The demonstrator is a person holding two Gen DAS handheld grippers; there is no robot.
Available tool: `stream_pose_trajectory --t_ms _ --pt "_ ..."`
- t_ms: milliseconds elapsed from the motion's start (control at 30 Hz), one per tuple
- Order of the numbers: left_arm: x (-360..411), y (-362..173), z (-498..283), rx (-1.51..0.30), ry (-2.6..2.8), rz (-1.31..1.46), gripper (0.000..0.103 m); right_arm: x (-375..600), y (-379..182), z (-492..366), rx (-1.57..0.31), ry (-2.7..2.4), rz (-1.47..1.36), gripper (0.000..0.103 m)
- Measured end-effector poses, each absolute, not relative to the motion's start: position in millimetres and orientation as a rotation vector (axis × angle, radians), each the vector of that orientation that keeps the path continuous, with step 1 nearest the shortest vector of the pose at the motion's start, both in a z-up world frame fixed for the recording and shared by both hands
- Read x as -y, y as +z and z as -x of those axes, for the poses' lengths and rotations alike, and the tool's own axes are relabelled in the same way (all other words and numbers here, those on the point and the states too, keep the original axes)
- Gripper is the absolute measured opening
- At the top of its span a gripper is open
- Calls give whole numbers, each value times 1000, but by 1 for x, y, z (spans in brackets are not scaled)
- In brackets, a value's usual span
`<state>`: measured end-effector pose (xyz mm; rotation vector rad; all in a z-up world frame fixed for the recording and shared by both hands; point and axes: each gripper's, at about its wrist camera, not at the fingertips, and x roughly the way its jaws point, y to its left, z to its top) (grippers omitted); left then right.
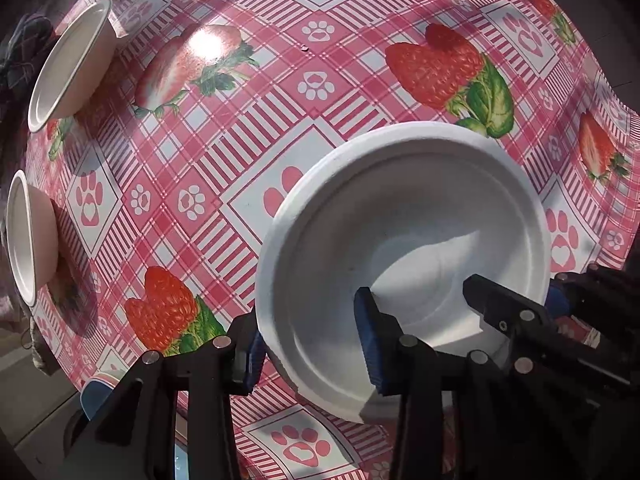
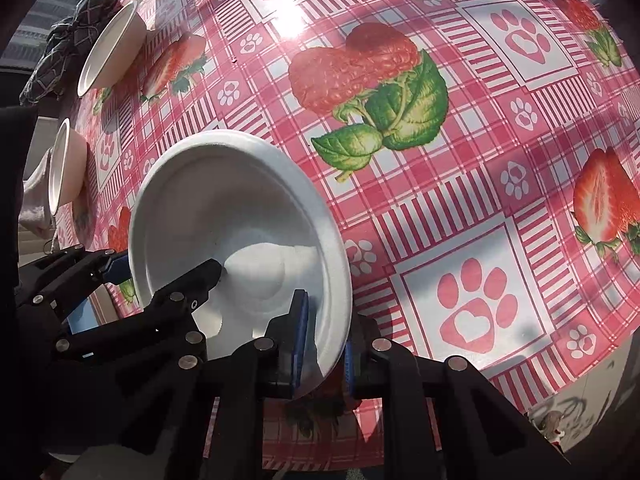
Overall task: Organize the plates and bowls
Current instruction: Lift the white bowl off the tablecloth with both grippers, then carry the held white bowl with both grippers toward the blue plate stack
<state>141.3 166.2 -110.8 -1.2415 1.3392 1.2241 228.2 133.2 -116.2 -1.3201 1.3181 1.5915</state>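
Observation:
A white foam bowl (image 1: 400, 216) is held just above the strawberry tablecloth (image 1: 248, 128). My left gripper (image 1: 312, 356) straddles its near left rim, one blue pad outside and one inside. My right gripper (image 2: 324, 344) is shut on the same bowl (image 2: 224, 200) at its right rim; it also shows in the left wrist view (image 1: 516, 304). Two more white bowls stand at the table's far left: one (image 1: 72, 64) farther back, one (image 1: 28, 240) nearer. They also show in the right wrist view, the far one (image 2: 112, 48) and the near one (image 2: 66, 164).
The tablecloth (image 2: 480, 160) covers the whole table, with sun glare at the back. A dark checked cloth (image 2: 64, 48) lies beyond the table's left edge. The table's edge runs close behind the two left bowls.

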Motion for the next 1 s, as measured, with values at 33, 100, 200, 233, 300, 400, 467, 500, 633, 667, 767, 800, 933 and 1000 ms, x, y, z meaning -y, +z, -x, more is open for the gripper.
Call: stream_pose_trajectory --t_ms 33,100,200,233,300,400,467,500,633,667,767,800,933,1000 --pt "-167 -111 -140 -1341 1223 1236 44 -136 -117 -230 -1326 1588 1314 18" --pt "-160 -110 -144 -1346 1224 1226 44 -138 -119 -233 -1332 1588 1309 18" --pt "-153 -108 -147 -1347 1221 1226 44 -139 -120 -233 -1336 1592 1307 18" --pt "-151 -108 -147 -1348 1219 1224 44 -139 -121 -233 -1341 1591 1304 18" --pt "-149 -106 -150 -1352 1216 1221 44 -138 -118 -235 -1348 1586 1294 18" --pt "-146 -106 -150 -1356 1215 1215 44 -135 -118 -234 -1351 1574 1300 18" --pt "-146 -108 -147 -1350 1223 1223 44 -132 -117 -233 -1344 1574 1303 18" --pt "-146 -109 -145 -1345 1223 1229 44 -131 -117 -233 -1339 1574 1305 18" --pt "-145 -109 -145 -1349 1222 1221 45 -132 -117 -233 -1332 1570 1303 18" --pt "-145 -109 -145 -1349 1221 1220 45 -132 -117 -233 -1332 1570 1301 18" --pt "-145 -110 -144 -1347 1216 1220 45 -133 -117 -233 -1333 1569 1297 18" --pt "-145 -109 -144 -1348 1215 1218 45 -134 -117 -233 -1334 1570 1297 18" --pt "-146 -109 -147 -1360 1214 1196 45 -134 -117 -233 -1339 1579 1294 18" --pt "-147 -109 -148 -1358 1215 1190 45 -134 -117 -234 -1343 1590 1284 18"
